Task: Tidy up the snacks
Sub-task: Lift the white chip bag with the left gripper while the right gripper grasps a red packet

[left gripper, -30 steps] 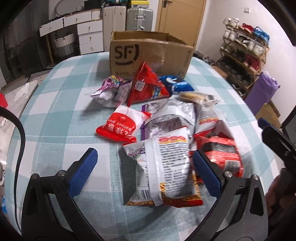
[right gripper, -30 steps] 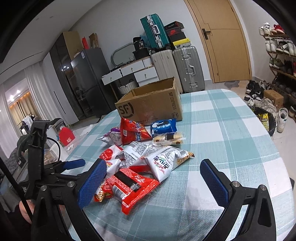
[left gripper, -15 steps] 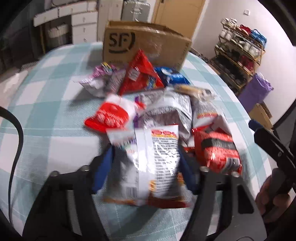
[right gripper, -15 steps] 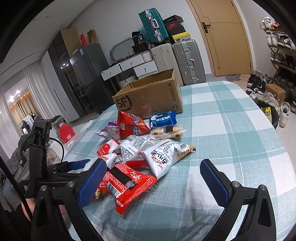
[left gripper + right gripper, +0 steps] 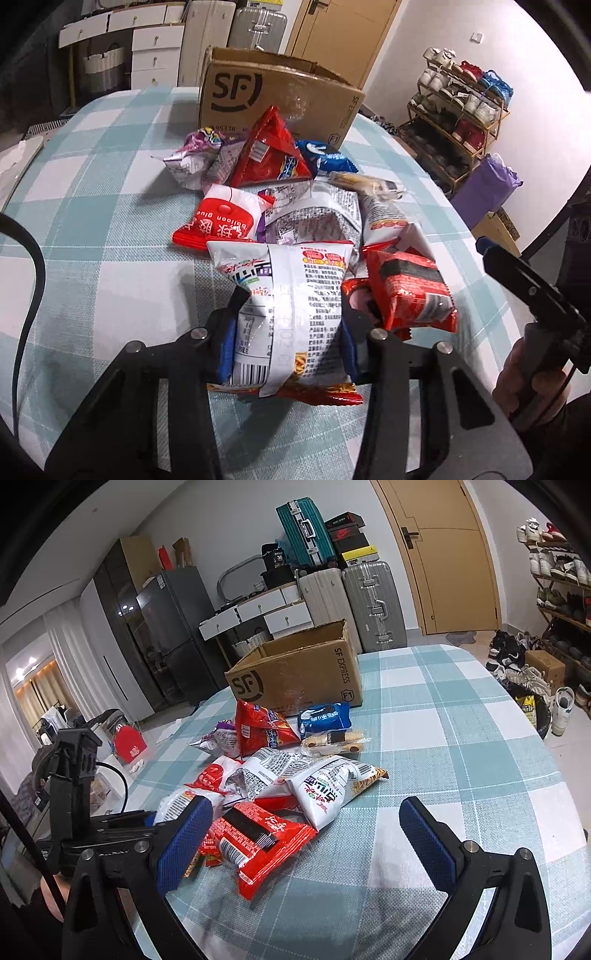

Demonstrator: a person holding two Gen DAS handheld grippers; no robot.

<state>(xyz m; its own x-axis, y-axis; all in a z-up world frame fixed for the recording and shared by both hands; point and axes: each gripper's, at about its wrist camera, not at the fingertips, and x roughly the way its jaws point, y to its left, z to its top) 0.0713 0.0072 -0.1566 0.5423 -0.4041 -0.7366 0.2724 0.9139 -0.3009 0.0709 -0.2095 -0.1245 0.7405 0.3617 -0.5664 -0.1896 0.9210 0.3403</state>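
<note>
Task so far: it looks like the very start. All the snacks seen here lie in a heap on the checked tablecloth (image 5: 461, 738). None can be seen in the SF cardboard box (image 5: 273, 98), though the pictures do not show its floor.
Left to do: almost everything, it seems. About nine bags wait on the table.
Left gripper (image 5: 288, 343): its two blue pads press on both sides of the white noodle snack bag (image 5: 291, 306). The bag's sides are pinched in. The bag seems to lie on the table, not lifted yet.
White noodle snack bag: it is the bag at the near end of the heap, right between the left gripper's fingers.
Right gripper (image 5: 310, 838): it is wide open and holds nothing. It hovers low over the near edge of the table.
Red noodle packet (image 5: 255, 842): it lies just in front of the right gripper, close to its left finger. It is just beside the white bag, on its right.
Other snacks: a red triangle chip bag (image 5: 267, 155), a blue Oreo pack (image 5: 325, 716) and a purple bag (image 5: 199, 151) lie close to the box. A red and white candy bag (image 5: 221, 221) and a silver bag (image 5: 314, 218) lie in the middle.
SF cardboard box: it stands open at the far side of the table, behind the heap and well apart from both grippers.
Likely next: lift the white bag and carry it over to the box.
</note>
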